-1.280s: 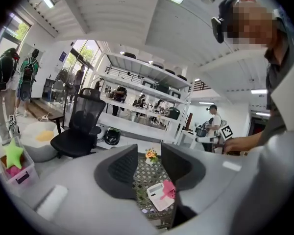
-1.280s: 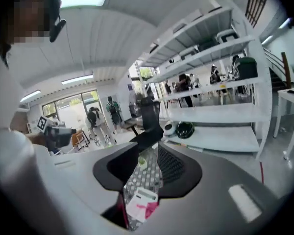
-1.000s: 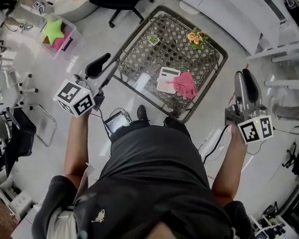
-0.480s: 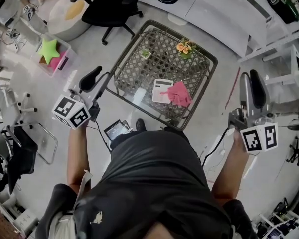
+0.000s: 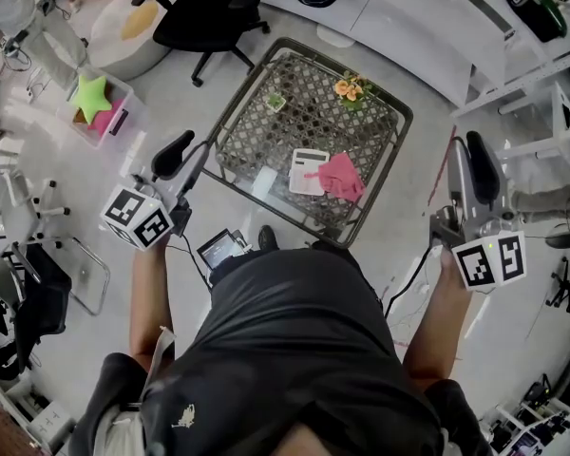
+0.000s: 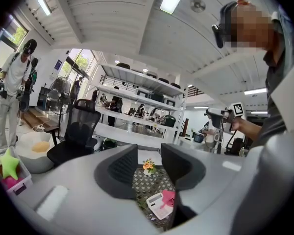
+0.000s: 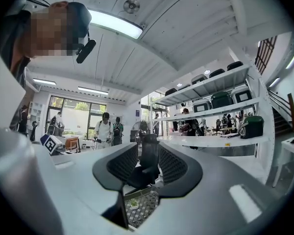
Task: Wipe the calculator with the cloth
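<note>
While both grippers hang short of the table, nothing is grasped | left gripper (image 5: 184, 154) jaws apart, empty | right gripper (image 5: 467, 174) jaws apart, empty | pink cloth (image 5: 343, 177) touches calculator (image 5: 307, 171) on mesh table (image 5: 250, 105) | risk: snatching the cloth could drag the calculator off the near edge

Bare tabletop (image 5: 325, 126) between calculator (image 5: 307, 171) and flowers (image 5: 350, 89); open floor (image 5: 185, 93)

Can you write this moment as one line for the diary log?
phase: wiping not started | left gripper: open, empty | right gripper: open, empty | cloth: on table, overlapping calculator edge
</note>
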Motion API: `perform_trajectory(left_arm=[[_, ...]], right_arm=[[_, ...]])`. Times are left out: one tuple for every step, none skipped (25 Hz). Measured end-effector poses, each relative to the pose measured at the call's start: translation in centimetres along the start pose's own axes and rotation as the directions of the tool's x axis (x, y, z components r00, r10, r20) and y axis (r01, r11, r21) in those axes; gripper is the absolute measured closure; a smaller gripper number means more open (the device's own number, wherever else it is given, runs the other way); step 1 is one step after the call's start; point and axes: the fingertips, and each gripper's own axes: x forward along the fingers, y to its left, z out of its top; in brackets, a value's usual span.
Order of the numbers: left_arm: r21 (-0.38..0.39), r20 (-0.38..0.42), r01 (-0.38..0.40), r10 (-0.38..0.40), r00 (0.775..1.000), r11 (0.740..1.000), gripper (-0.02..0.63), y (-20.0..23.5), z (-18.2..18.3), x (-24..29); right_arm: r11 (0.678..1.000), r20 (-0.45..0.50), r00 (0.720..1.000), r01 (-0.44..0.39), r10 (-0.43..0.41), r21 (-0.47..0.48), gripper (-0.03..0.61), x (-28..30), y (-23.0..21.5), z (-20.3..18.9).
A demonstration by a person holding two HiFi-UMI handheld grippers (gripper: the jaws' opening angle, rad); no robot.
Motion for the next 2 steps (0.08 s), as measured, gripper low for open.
perform_trajectory(left_arm=[[-0.001,-0.001,-0.002,0.002,1.000,1.000,0.425,-0.03,-0.02,-0.06],[-0.002,-0.002,-0.003,0.003,1.000,1.000,0.425,-0.05,-0.03,-0.13]], right_arm=[[1.000,-0.003,1.000,-0.003,0.003,0.000,0.466,0.04,0.09,-0.10],[1.000,-0.007,1.000,-0.005,0.005,0.001,0.468,0.07,0.18,-0.21]])
